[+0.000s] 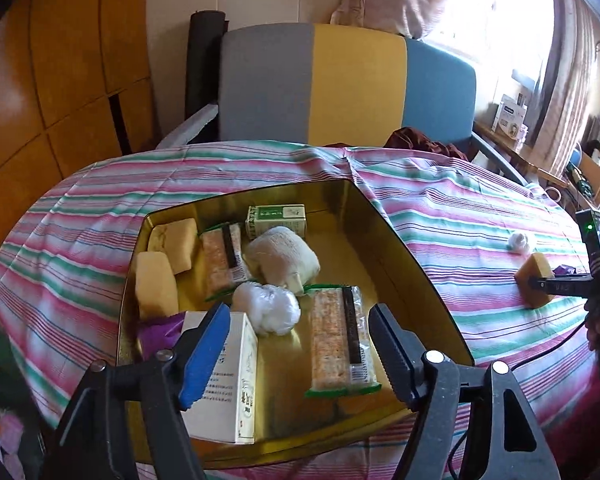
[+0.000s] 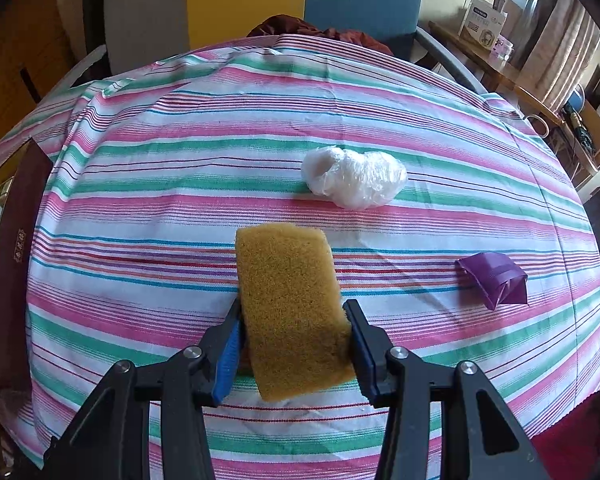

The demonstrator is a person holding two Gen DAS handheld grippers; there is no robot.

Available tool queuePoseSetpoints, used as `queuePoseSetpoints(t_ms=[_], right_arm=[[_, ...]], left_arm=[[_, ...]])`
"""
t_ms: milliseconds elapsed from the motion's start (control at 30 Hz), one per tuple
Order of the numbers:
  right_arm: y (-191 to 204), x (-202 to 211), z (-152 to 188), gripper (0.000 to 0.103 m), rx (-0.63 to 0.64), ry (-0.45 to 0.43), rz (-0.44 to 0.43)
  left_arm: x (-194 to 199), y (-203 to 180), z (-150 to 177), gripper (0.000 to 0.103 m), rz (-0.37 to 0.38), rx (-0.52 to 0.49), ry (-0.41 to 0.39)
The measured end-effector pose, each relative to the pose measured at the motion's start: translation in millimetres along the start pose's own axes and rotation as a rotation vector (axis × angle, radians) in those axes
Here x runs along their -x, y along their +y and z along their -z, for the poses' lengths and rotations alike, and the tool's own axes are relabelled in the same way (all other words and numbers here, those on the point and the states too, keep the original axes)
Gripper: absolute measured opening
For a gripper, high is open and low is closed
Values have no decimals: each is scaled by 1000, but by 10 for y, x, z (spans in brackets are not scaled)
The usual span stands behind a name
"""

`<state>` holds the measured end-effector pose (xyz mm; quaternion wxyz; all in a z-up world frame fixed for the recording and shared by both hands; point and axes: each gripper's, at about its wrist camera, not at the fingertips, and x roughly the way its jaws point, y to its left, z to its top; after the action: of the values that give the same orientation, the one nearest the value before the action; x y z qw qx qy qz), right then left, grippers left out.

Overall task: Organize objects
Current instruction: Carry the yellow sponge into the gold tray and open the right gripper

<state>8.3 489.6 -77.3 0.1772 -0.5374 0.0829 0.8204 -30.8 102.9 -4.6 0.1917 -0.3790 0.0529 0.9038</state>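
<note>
A gold tin box [image 1: 416, 264] sits on the striped cloth and holds several items: two snack packs [image 1: 338, 344], a white carton [image 1: 228, 376], a green carton [image 1: 278, 218], a rolled towel [image 1: 284, 258], a plastic wad and yellow sponges [image 1: 156, 284]. My left gripper [image 1: 296, 344] is open and empty above the box's near end. My right gripper [image 2: 294, 322] is shut on a yellow sponge [image 2: 288, 300], just above the cloth; it also shows in the left wrist view [image 1: 534, 276]. A clear plastic wad [image 2: 354, 178] and a purple packet [image 2: 494, 278] lie on the cloth beyond it.
The box's dark red side [image 2: 16, 264] is at the far left of the right wrist view. A grey, yellow and blue chair [image 1: 340, 84] stands behind the table. A dark red cloth [image 2: 324, 34] lies at the far edge. Cluttered shelves [image 2: 580, 120] are at the right.
</note>
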Motion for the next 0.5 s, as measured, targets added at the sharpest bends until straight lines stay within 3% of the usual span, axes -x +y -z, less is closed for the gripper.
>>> queuePoseSetpoints(t_ms=[233, 500], right_arm=[[187, 57, 39, 48, -2, 2, -46], [528, 175, 109, 48, 11, 8, -172]], left_arm=[[27, 34, 47, 78, -3, 14, -4], [52, 75, 58, 80, 2, 29, -9]])
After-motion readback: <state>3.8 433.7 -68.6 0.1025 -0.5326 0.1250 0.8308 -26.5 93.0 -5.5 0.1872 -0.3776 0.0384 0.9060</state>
